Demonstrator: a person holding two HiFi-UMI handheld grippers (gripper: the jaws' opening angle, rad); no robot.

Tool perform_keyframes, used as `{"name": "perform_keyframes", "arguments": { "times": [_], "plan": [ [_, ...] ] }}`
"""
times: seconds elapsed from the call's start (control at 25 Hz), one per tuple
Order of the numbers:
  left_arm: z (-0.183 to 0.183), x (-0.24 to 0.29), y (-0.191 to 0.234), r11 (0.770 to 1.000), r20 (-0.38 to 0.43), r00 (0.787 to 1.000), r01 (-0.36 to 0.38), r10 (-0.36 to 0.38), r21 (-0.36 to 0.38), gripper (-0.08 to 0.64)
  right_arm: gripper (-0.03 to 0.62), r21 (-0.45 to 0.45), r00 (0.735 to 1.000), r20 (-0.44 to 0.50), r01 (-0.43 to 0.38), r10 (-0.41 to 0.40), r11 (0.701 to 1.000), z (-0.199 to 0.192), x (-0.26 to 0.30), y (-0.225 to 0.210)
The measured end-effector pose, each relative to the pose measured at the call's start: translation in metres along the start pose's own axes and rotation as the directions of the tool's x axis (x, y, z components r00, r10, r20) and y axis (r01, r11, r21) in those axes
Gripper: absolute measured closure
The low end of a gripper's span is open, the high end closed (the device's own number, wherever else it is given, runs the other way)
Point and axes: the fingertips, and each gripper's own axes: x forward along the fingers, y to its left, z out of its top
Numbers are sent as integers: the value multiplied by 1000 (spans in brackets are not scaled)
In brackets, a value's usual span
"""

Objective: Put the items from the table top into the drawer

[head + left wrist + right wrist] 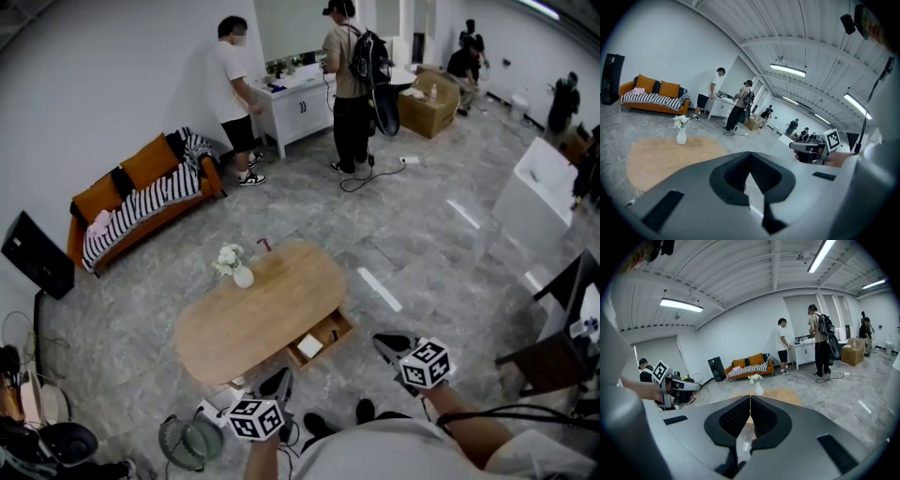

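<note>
Left gripper and right gripper are both empty, fingers pressed together, near side of the surface. Flower vase stands upright at the far-left end, well apart from both; the left is nearer. Open drawer sits near-right, closer to the right gripper.

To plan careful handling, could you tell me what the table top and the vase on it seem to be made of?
Table top: likely wood or wood-look laminate, light tan, matte and even; no grain can be made out.
Vase: probably ceramic, smooth opaque white, though plastic cannot be excluded.
</note>
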Motion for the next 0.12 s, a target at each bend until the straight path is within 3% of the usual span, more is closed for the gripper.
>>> {"name": "perform_keyframes", "arguments": {
  "times": [0.12],
  "plan": [
    [3, 1, 1, 1000, 5, 1000, -1, 1, 5, 558, 557, -2, 1000, 1, -1, 1, 1000, 2, 1, 0]
  ]
}}
